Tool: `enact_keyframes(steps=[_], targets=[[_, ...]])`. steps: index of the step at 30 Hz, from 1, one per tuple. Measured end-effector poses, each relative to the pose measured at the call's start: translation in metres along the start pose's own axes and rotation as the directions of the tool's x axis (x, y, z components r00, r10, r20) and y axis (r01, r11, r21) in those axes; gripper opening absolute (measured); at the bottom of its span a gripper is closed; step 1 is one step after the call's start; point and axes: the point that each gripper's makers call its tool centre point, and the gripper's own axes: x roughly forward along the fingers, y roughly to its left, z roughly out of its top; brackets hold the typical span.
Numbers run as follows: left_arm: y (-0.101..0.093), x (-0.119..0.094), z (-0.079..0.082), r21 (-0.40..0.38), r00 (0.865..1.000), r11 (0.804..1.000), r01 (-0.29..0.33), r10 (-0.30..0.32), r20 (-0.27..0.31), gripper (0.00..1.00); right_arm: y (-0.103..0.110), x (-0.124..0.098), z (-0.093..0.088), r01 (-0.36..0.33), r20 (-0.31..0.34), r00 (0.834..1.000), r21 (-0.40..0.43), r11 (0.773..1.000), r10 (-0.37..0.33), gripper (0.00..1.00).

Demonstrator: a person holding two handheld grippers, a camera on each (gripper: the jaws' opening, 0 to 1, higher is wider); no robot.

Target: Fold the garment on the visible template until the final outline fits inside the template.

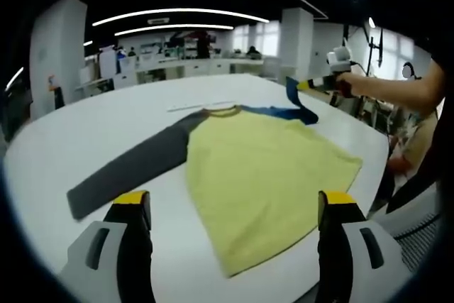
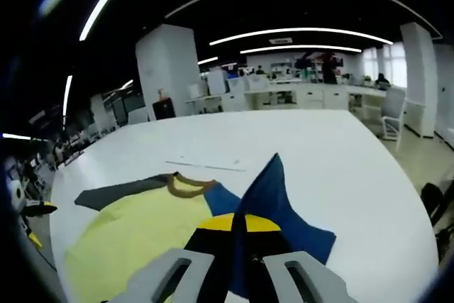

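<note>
One garment, a yellow raglan shirt, lies flat on the white table. Its grey sleeve is spread out to the side. The blue sleeve is lifted off the table, pinched in the right gripper, whose jaws are closed on the fabric; likely raised so it can fold over the body. The left gripper hovers at the hem, jaws wide apart, holding nothing. Can't make out a template outline; there's only a thin line beyond the collar.
</note>
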Motion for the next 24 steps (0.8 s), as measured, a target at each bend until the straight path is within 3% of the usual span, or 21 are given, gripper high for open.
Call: enact_keyframes(steps=[24], targets=[[-0.001, 0.000, 0.000, -0.010, 1.000, 1.000, 0.014, -0.014, 0.004, 0.95, 0.070, 0.045, 0.013, -0.133, -0.043, 0.990, -0.049, 0.990, 0.131, 0.00]])
